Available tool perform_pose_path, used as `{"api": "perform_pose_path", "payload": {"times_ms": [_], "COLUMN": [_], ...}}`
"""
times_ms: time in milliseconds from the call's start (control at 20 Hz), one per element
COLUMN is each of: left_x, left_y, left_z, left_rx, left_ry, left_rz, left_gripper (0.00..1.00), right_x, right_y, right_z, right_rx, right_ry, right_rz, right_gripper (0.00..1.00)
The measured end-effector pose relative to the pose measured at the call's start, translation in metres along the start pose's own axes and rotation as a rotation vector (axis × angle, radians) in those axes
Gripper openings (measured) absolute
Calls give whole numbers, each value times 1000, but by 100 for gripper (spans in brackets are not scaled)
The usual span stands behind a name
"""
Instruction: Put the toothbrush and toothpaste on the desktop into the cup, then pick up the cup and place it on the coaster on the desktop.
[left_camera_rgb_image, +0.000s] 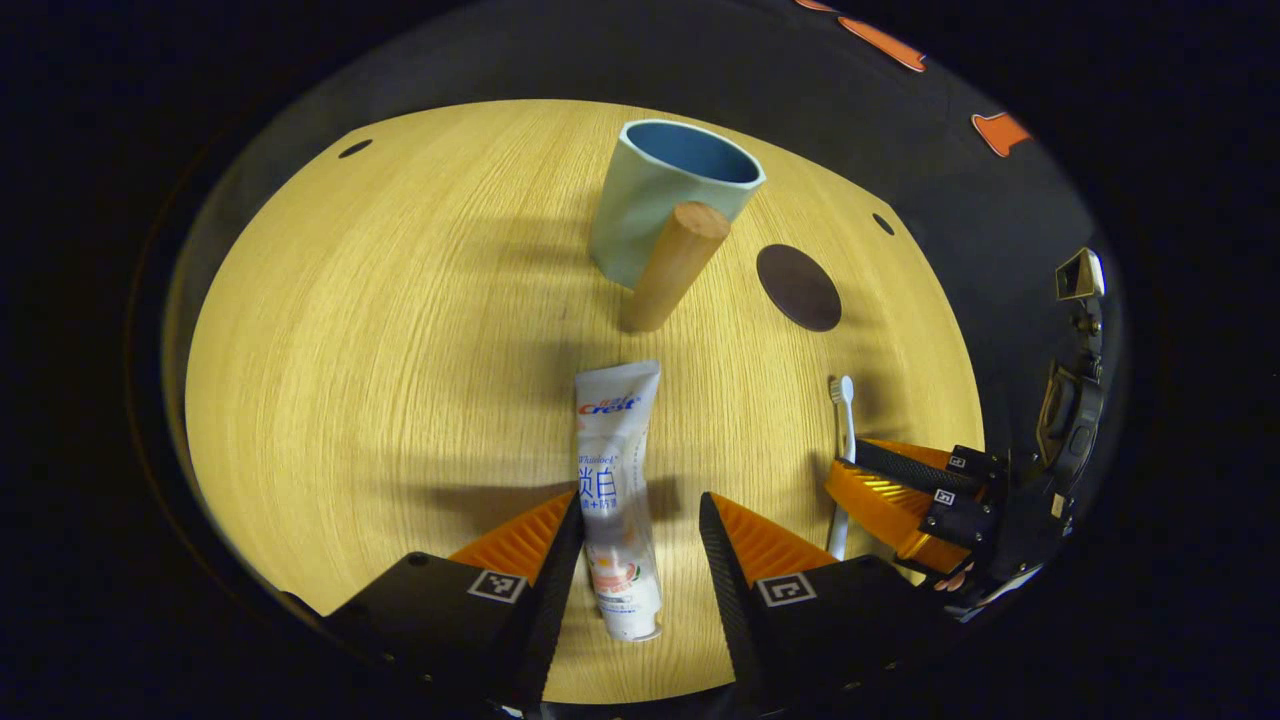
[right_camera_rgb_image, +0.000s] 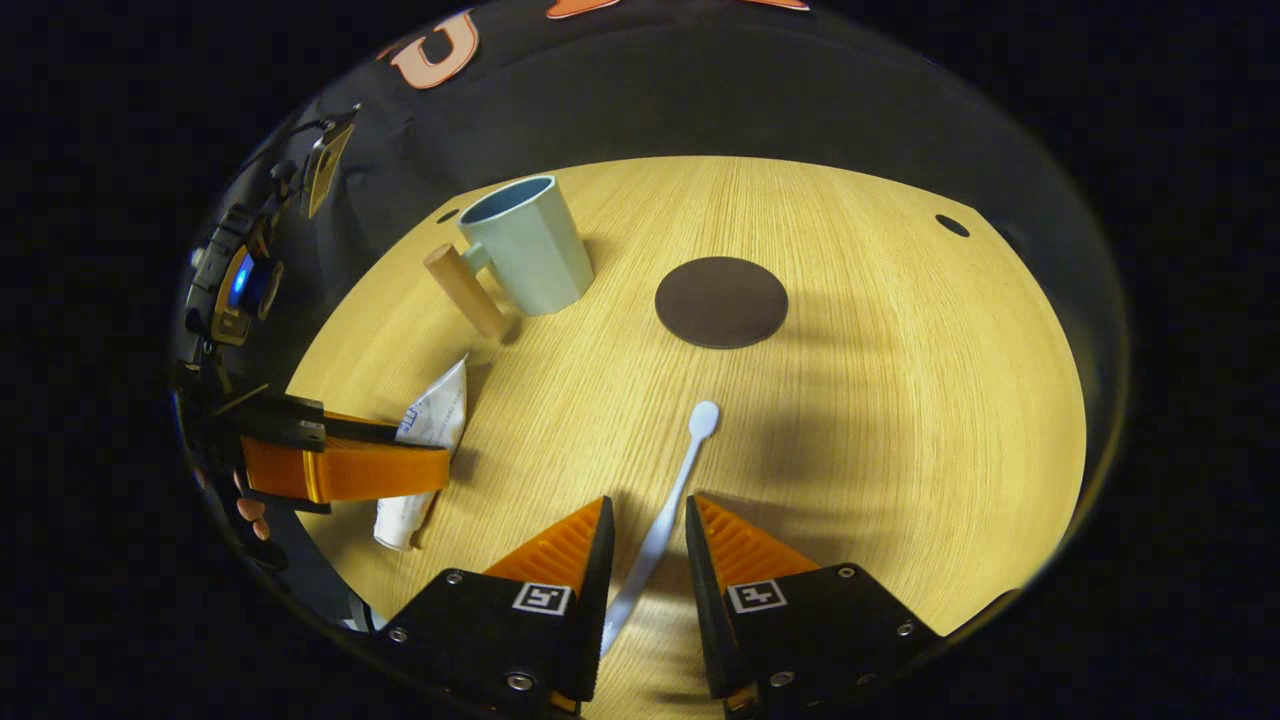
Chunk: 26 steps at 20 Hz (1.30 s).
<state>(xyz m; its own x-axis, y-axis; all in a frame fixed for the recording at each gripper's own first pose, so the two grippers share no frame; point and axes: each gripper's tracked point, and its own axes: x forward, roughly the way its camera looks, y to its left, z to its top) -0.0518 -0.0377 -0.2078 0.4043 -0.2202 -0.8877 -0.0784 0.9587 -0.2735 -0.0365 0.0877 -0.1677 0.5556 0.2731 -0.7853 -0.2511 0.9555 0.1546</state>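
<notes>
We have both grippers low over the table (left_camera_rgb_image: 330, 330), each straddling its own target. Our left gripper (left_camera_rgb_image: 640, 530) is spread open with the toothpaste tube (left_camera_rgb_image: 615, 480) lying flat between its fingers; the tube's long axis runs straight ahead along the gripper's line of sight, cap end nearest us and crimped end pointing toward the cup (left_camera_rgb_image: 670, 195). Neither finger appears to press on the tube: we see a gap on the right side and the left finger just beside it. Our right gripper (right_camera_rgb_image: 645, 545) is also open, though more narrowly, around the handle of the toothbrush (right_camera_rgb_image: 665, 505), which lies flat with its long axis running forward and slightly right, its head toward the round dark coaster (right_camera_rgb_image: 721, 301). Whether those fingers touch the handle yet we cannot tell. The light blue cup stands upright at the far side of the table, its wooden handle (left_camera_rgb_image: 675, 265) sticking out toward the left gripper, and what we can see of its inside looks empty. The coaster lies bare just to the cup's right, apart from it. We judge the left gripper nearer the cup, directly in line with it, so once closed on the tube it needs a lift, a tilt upright and a short forward carry.
</notes>
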Motion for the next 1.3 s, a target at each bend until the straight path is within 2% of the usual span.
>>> {"api": "perform_pose_path", "payload": {"times_ms": [100, 150, 200, 250, 350, 400, 450, 500, 550, 650, 700, 900, 1150, 1300], "left_x": [3, 1, 0, 0, 1, 1, 0, 2, -3, 3, 2, 10, 19, 11], "left_y": [2, 2, 1, 2, 6, 3, -1, -4, -3, -8, -10, -9, -12, -9], "left_z": [-1, -1, -3, -6, -4, -8, -5, -5, -5, -10, -4, -2, 0, 10], "left_rx": [-7, -14, -5, 17, 62, 57, 57, 43, 50, 27, 30, 55, 48, 72], "left_ry": [3, 11, 12, 18, -10, -5, -18, -12, -29, -41, -45, -114, -230, -321], "left_rz": [26, 26, 23, 26, 54, 43, 23, 0, -7, -40, -53, -70, -97, -121], "left_gripper": [67, 52, 46, 45, 44, 44, 36, 33, 25, 25, 18, 18, 18, 18], "right_x": [-2, -2, -2, -1, 2, 0, 1, 0, 0, 0, -1, -10, -49, -55], "right_y": [1, -1, -1, -1, -4, -3, -3, -2, -2, -2, -3, -2, -10, -12], "right_z": [0, -1, 0, 0, 1, 3, 4, 5, 4, 6, 7, 18, 39, 43], "right_rx": [-7, -17, -22, -30, -7, 12, 30, 50, 73, 107, 122, 143, 83, 78], "right_ry": [-2, -6, -14, -26, -43, -49, -61, -72, -82, -106, -120, -195, -338, -388], "right_rz": [-8, -18, -25, -35, -42, -30, -14, 8, 22, 43, 47, 68, 76, 85], "right_gripper": [42, 42, 36, 29, 21, 13, 11, 10, 10, 8, 8, 8, 7, 5]}}
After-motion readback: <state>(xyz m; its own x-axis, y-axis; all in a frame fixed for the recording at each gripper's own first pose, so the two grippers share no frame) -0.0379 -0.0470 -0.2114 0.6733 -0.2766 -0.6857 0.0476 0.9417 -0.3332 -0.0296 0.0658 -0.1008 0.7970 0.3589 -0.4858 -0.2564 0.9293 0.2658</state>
